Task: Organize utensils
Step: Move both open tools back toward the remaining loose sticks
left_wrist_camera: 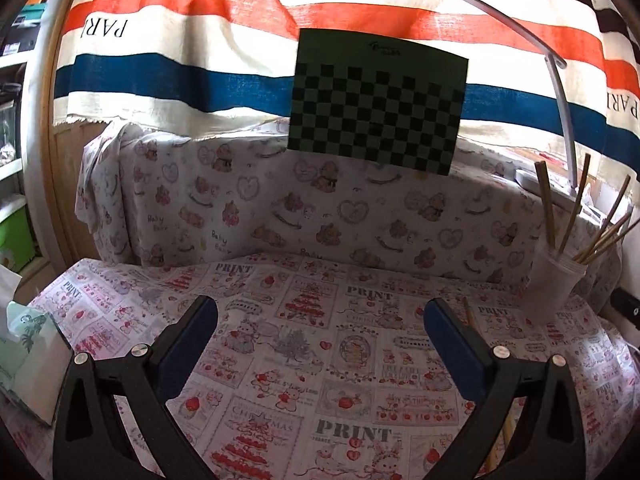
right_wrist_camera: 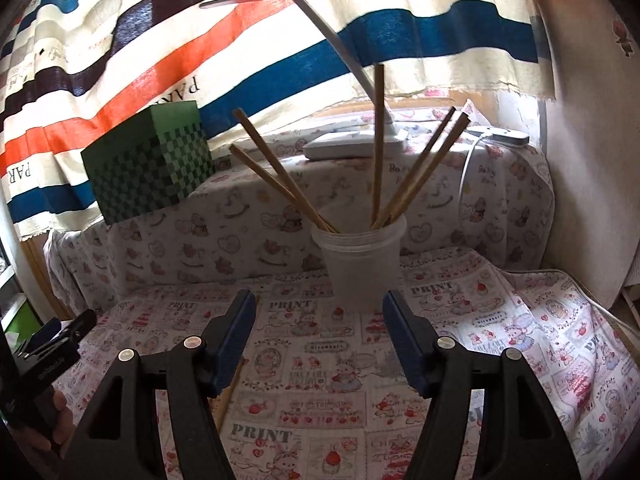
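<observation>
Left claw (left_wrist_camera: 320, 316): released, nothing between its jaws, above the printed tabletop (left_wrist_camera: 360, 360).
Right claw (right_wrist_camera: 319, 308): released, empty, facing the cup (right_wrist_camera: 362, 268).
Chopsticks (right_wrist_camera: 376, 140): upright in the cup.
Loose chopstick (right_wrist_camera: 228, 396): flat under right claw's left finger.

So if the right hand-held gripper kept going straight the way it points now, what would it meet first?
Probably the translucent cup holding chopsticks, which stands dead ahead of the open right hand-held gripper. Since it tilts downward, it might touch the printed tablecloth first; depth is unclear.
</observation>
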